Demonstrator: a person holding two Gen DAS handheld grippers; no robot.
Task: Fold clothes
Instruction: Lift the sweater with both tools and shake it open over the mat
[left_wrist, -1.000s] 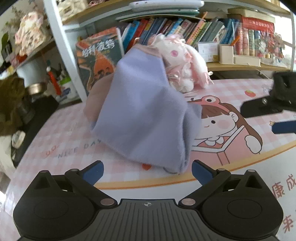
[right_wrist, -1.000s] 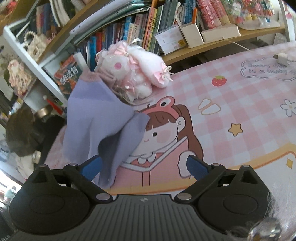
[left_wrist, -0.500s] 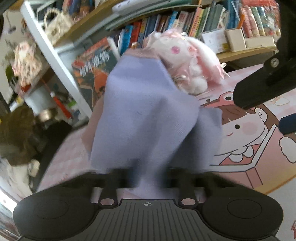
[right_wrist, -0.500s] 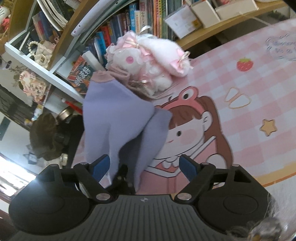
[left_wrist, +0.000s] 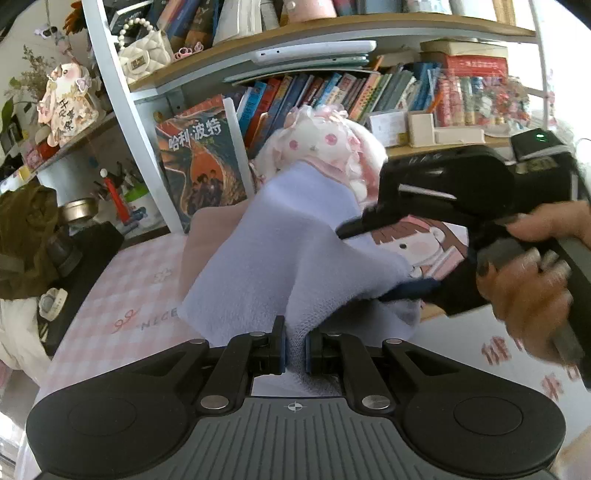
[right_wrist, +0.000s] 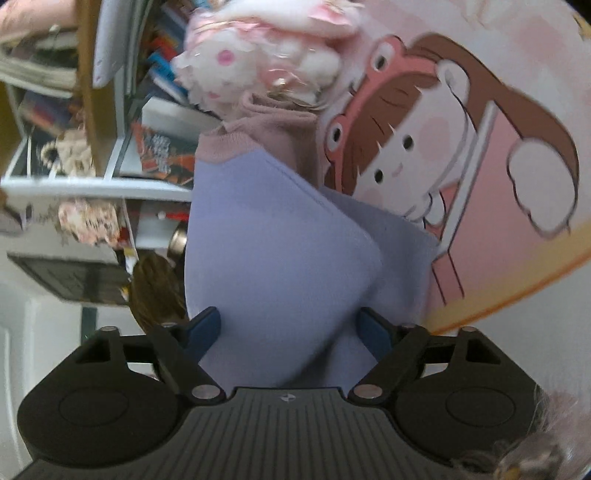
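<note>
closed now, the left black two-finger gripper (left_wrist: 294, 349), blue pads clamped on a bunched fold of the soft lavender knit garment with a dusty-pink collar band (left_wrist: 295, 243); a second ago spread wide and empty above the table, half a second ago just blurring shut on the cloth. right black two-finger gripper (right_wrist: 286, 334) parted, blue pads either side of a rounded bulge of lavender fabric, not pinching it; a second ago off to the garment's side, now pushed right into it and rolled over so the whole scene tilts. seen from the left wrist camera, reaching in from the right, a hand (left_wrist: 532, 273) wrapped round its handle, one dark finger above and one below the cloth's right corner.

garment lifted off the pink checked table mat with a cartoon girl (left_wrist: 122, 280), peaked like a tent, smooth on its upper slope, creased where pinched, pink band (right_wrist: 225, 146) at the far end. just behind, touching the collar, a fluffy white-and-pink plush toy (left_wrist: 325, 136). beyond, a wooden shelf of upright books (left_wrist: 369, 92).
</note>
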